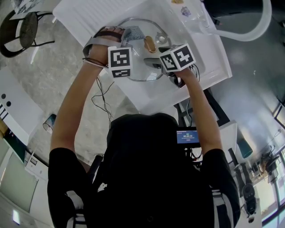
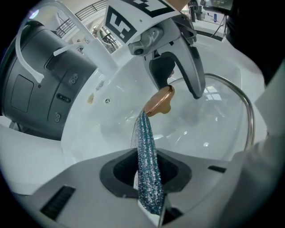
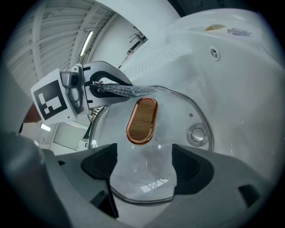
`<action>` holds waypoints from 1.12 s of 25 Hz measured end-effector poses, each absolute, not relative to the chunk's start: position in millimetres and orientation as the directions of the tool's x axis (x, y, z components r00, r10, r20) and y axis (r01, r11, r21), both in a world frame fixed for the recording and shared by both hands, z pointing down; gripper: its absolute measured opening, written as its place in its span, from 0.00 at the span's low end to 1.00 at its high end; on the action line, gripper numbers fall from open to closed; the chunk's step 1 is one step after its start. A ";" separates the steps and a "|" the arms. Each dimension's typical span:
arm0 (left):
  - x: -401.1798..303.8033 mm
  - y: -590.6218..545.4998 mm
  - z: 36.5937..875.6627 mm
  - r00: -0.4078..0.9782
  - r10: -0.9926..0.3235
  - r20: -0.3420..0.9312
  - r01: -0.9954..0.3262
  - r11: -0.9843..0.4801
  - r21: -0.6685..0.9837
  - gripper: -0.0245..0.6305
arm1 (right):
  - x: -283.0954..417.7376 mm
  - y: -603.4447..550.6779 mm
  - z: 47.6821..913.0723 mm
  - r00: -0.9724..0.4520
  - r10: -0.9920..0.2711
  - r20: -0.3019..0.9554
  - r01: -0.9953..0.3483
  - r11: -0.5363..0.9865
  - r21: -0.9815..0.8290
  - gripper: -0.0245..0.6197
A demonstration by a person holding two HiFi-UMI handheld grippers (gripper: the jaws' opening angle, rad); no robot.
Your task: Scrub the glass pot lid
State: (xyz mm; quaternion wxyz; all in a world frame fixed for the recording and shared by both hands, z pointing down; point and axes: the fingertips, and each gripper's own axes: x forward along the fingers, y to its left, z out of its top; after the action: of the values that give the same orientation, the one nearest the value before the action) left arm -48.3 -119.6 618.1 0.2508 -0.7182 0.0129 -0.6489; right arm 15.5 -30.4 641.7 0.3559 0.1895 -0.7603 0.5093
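Observation:
The glass pot lid [image 1: 143,70] lies in the white sink [image 1: 209,58], its oval copper-rimmed wooden knob [image 1: 150,43] facing up. My left gripper [image 1: 129,39] is shut on a glittery blue-grey scrub cloth [image 1: 132,33]; the cloth's [image 2: 146,147] free end reaches the knob [image 2: 159,101]. My right gripper [image 3: 144,171] is open over the near part of the lid [image 3: 176,133], its jaws standing either side of the glass just short of the knob [image 3: 142,120]. From there the left gripper [image 3: 111,89] and its cloth [image 3: 131,91] show beyond the knob.
A small metal vent [image 3: 197,134] sits in the lid right of the knob. A white faucet hose [image 1: 262,26] arches over the sink's far right. The ribbed drainboard [image 1: 89,13] lies left of the basin. A dark chair [image 1: 24,29] stands on the floor at left.

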 end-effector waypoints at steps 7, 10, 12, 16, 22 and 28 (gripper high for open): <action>-48.1 -121.8 617.7 0.158 -0.336 0.928 0.294 -0.882 -0.369 0.15 | 15.3 -30.7 640.5 -0.674 0.077 0.735 -0.650 0.412 -0.639 0.60; -48.0 -120.6 617.4 0.156 -0.330 0.931 0.290 -0.886 -0.363 0.15 | 15.1 -29.8 640.6 -0.674 0.083 0.734 -0.647 0.412 -0.641 0.60; -48.3 -119.6 617.4 0.159 -0.326 0.932 0.284 -0.889 -0.360 0.15 | 14.8 -28.9 641.0 -0.672 0.089 0.735 -0.647 0.411 -0.642 0.60; -48.5 -118.8 617.2 0.161 -0.330 0.930 0.285 -0.887 -0.364 0.15 | 15.0 -28.2 641.4 -0.668 0.096 0.738 -0.649 0.408 -0.642 0.60; -49.8 -117.7 616.1 0.159 -0.331 0.930 0.289 -0.885 -0.364 0.15 | 14.6 -29.2 641.6 -0.670 0.095 0.736 -0.650 0.405 -0.643 0.60; -52.1 -113.1 613.9 0.154 -0.333 0.930 0.297 -0.882 -0.365 0.15 | 14.7 -28.6 641.8 -0.670 0.094 0.736 -0.650 0.403 -0.644 0.60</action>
State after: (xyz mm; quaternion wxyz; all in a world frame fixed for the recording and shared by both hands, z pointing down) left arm -52.1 -113.1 613.9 0.2422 -0.7199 0.0127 -0.6503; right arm 14.7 -28.6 641.8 0.3619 0.1839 -0.7554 0.5143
